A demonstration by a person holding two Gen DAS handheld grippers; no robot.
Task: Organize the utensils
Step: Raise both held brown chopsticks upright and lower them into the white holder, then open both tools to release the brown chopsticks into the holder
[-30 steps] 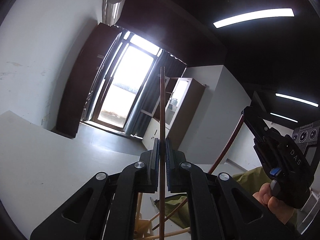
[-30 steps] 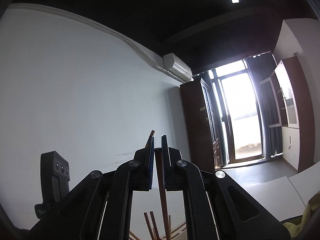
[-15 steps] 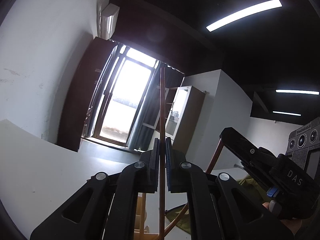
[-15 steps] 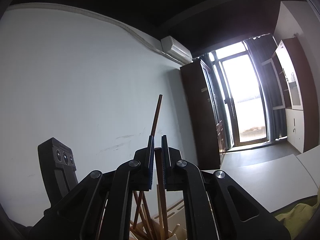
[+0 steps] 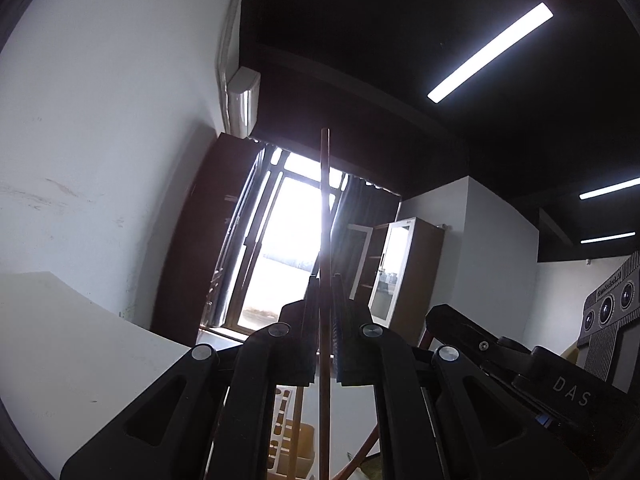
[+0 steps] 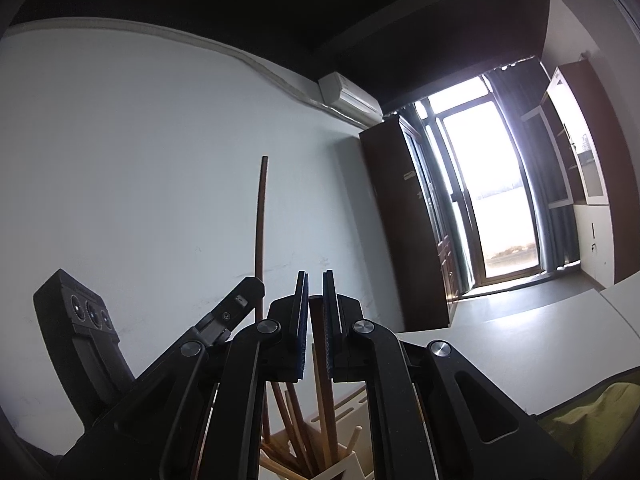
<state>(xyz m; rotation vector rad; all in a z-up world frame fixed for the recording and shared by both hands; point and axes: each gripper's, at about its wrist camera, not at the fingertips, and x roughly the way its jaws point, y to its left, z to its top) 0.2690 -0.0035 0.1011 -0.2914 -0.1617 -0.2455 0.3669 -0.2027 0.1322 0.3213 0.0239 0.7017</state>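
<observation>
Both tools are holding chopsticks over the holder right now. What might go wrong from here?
1. The left tool pinches its long chopstick low, so most of the stick stands above the grip and may pivot or slip.
2. The wooden holder already has several sticks leaning crossed; the right tool's chopstick could jam against them.
3. The tools sit close together and might collide.

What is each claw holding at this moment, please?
Left claw: closed on a long brown chopstick.
Right claw: closed on a darker wooden chopstick.
</observation>
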